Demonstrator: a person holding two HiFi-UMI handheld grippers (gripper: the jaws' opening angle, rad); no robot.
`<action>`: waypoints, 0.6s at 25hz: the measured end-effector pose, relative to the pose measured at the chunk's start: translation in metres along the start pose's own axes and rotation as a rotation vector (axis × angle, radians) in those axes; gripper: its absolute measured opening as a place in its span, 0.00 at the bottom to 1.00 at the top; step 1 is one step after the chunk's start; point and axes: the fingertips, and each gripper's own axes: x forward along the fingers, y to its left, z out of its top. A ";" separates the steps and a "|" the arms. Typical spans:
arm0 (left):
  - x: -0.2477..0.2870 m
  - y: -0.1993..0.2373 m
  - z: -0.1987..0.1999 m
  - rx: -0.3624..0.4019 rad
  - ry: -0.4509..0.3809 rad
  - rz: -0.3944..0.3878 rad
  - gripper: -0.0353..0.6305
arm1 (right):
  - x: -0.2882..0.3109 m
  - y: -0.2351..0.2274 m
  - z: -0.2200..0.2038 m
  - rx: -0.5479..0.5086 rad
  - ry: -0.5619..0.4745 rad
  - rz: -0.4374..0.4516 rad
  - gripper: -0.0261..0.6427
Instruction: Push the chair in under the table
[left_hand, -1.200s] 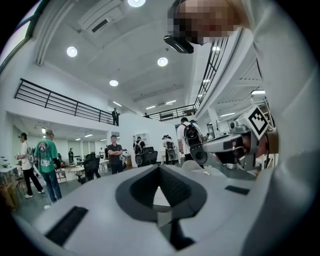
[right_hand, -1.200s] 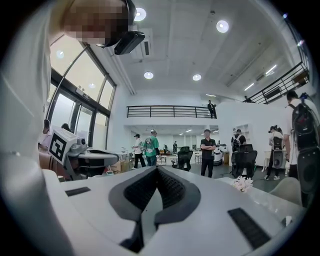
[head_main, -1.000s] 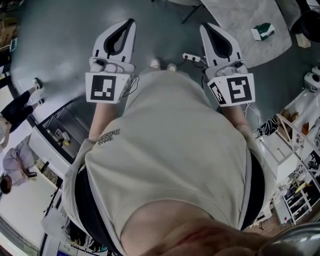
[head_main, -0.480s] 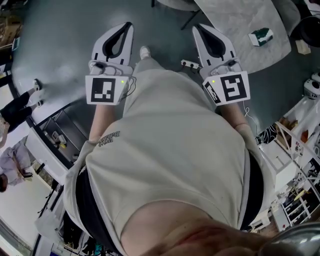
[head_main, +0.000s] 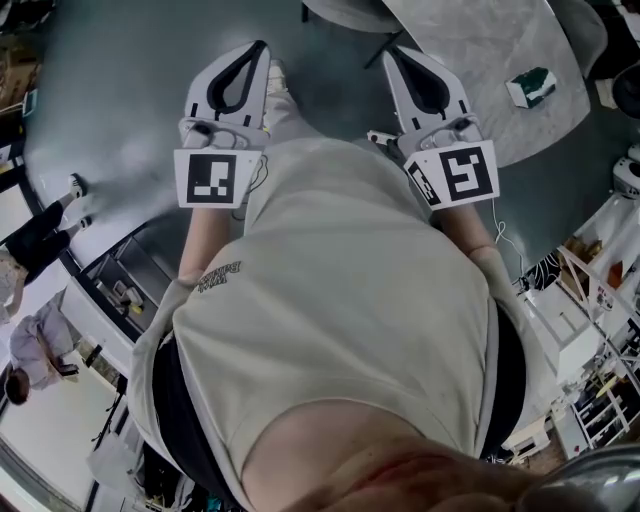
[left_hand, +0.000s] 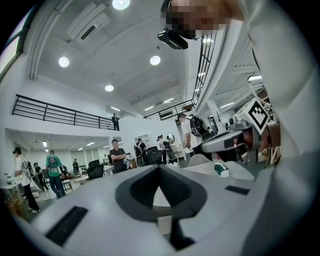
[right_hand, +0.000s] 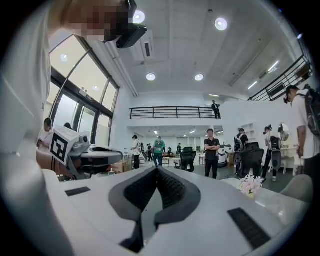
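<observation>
Looking down through the head view, I am seeing both grippers held out level in front of the person's pale shirt (head_main: 340, 300), side by side and well apart. The left gripper (head_main: 260, 48) is showing its jaws together with nothing in them, and a shoe (head_main: 277, 78) is sitting on the grey floor (head_main: 120, 110) just beside it. The right gripper (head_main: 392, 56) is likewise closed and empty. The chair (head_main: 345, 12) is lying ahead of the two tips at the top edge. Only a pale curved part of it is showing, just beside the near rim of the table (head_main: 470, 50). A green and white box (head_main: 530, 87) is resting on the tabletop. A power strip (head_main: 383, 138) is lying on the floor near the right gripper.

Turning to the left gripper view, I am finding the jaws fully together, with no object between the pads. The other gripper is reaching in from the right. Past it the box is standing on the table, with a rounded pale chair back just to its left. Several people (left_hand: 118, 156) are standing in the hall behind.

Checking the right gripper view, I am reading its jaws as pressed together and empty. The left gripper is showing at the left, and pink flowers (right_hand: 250, 185) are standing on the tabletop at the right.
</observation>
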 end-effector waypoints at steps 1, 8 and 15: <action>0.007 0.007 -0.004 -0.001 0.001 -0.008 0.07 | 0.010 -0.003 -0.002 0.003 0.004 -0.005 0.05; 0.068 0.078 -0.024 -0.021 0.019 -0.074 0.07 | 0.095 -0.028 -0.006 0.028 0.034 -0.060 0.05; 0.131 0.156 -0.040 -0.015 0.034 -0.165 0.07 | 0.172 -0.062 -0.011 0.055 0.099 -0.167 0.05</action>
